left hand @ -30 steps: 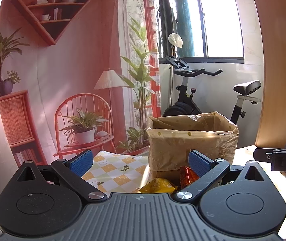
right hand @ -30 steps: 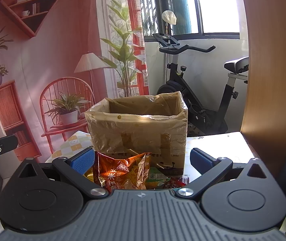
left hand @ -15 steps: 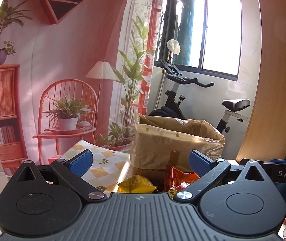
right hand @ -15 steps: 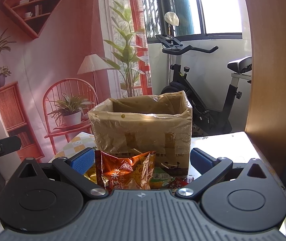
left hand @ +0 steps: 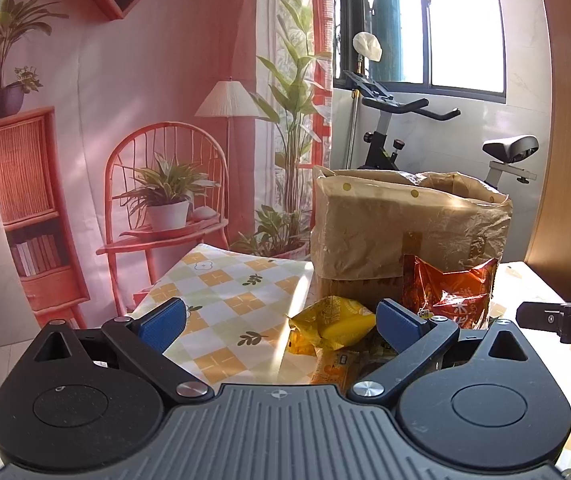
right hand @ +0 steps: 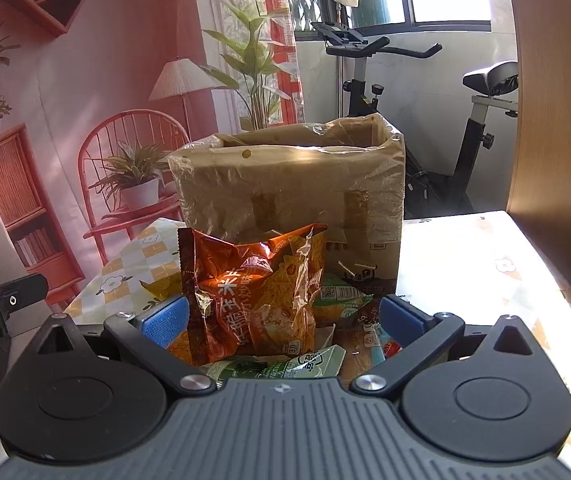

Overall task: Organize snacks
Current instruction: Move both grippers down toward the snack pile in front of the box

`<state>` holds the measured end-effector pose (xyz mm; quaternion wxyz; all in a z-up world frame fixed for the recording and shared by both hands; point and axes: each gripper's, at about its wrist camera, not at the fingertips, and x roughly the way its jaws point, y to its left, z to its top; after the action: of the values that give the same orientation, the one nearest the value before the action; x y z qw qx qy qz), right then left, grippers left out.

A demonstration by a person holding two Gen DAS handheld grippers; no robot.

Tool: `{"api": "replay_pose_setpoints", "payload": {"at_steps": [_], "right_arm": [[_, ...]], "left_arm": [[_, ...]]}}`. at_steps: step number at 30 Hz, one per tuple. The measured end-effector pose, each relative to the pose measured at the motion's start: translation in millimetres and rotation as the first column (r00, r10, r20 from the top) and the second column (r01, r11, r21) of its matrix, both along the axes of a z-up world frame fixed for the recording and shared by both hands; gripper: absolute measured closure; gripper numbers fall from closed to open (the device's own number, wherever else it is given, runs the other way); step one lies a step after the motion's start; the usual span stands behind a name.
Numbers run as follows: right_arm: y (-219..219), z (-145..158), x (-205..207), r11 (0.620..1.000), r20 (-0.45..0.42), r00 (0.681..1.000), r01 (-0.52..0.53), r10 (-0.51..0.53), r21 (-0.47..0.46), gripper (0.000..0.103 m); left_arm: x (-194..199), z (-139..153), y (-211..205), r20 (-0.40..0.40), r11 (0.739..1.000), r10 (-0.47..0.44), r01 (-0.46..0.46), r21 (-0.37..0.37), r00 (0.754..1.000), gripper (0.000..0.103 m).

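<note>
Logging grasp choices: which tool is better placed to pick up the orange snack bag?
Right, probably. The right tool is open with the orange snack bag standing between its fingers. The left tool faces the yellow packet instead.

Black tongs (left hand: 281,318) with blue pads (left hand: 163,320), silver screws, ribbed grey base.
</note>
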<state>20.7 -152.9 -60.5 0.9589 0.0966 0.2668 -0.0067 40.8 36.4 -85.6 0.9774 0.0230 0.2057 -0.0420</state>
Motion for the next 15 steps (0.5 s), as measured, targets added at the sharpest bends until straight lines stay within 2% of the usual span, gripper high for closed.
{"api": "replay_pose_setpoints", "payload": {"at_steps": [2,6,11,15], "right_arm": [[-2,-9,2,1.0,-0.006,1.0,-0.003,0.003,0.004,0.0],[5,-26,7,0.997,-0.033,0.999,-0.013,0.01,-0.072,0.0],[5,-42,10,0.999,-0.049,0.998,-0.032,0.03,-0.04,0.001],[4,-44,8,0.998,-0.033,0.999,-0.025,0.023,-0.064,0.001]], "left_arm": [[5,-8,4,-0.01,1.0,0.014,-0.014,-0.001,1.0,0.001],[12,-24,9,-0.053,1.0,0.019,-0.019,0.004,0.998,0.001],[15,-33,13,-0.069,1.0,0.018,-0.017,0.011,0.997,0.002],[18,-36,11,-0.076,1.0,0.006,-0.005,0.013,0.997,0.003]]}}
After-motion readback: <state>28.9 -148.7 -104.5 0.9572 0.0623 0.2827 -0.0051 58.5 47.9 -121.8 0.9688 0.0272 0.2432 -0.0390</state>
